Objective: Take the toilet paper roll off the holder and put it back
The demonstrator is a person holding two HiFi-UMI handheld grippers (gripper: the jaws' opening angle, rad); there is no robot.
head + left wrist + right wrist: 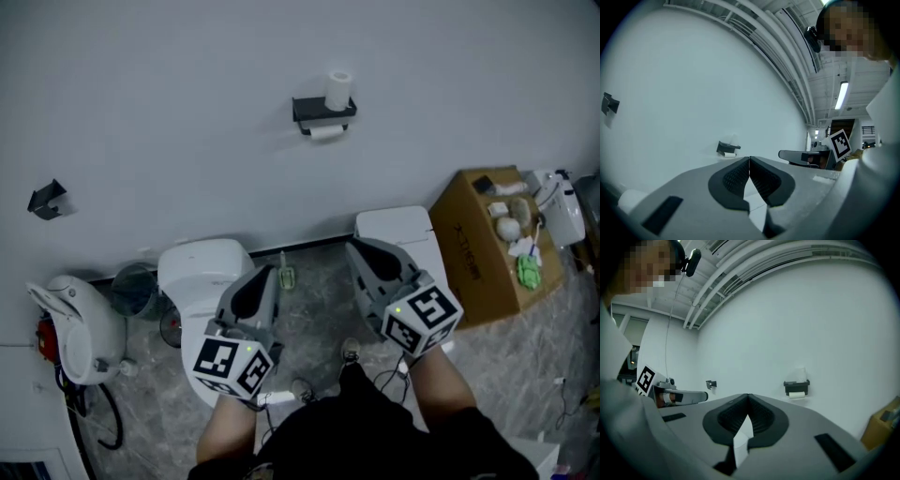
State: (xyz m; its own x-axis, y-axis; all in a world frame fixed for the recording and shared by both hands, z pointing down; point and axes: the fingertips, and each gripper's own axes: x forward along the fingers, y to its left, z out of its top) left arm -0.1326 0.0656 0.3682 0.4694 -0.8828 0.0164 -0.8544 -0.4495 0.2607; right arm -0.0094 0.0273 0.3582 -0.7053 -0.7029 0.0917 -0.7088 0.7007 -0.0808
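Left gripper (pixel 265 274) and right gripper (pixel 362 247) closed, empty; toilet paper roll (pixel 325 133) lies ahead under its holder (pixel 314 111), nearer my right.

The setting is a bathroom mock-up inside an industrial or laboratory hall.

Reference point: the black wall-mounted holder (pixel 323 111) on a plain white wall (pixel 187 94), with a toilet paper roll (pixel 338 90) standing on top of it.

- Below the holder and to its left, a white toilet (pixel 187 272) stands against the wall on a grey marble-pattern floor (pixel 525 375).
- Below the holder and to its right sits an open cardboard box (pixel 473 253) of loose items.
- Above the holder the ceiling is unfinished, with exposed pipes (pixel 726 275) and a tube light (pixel 842 95).
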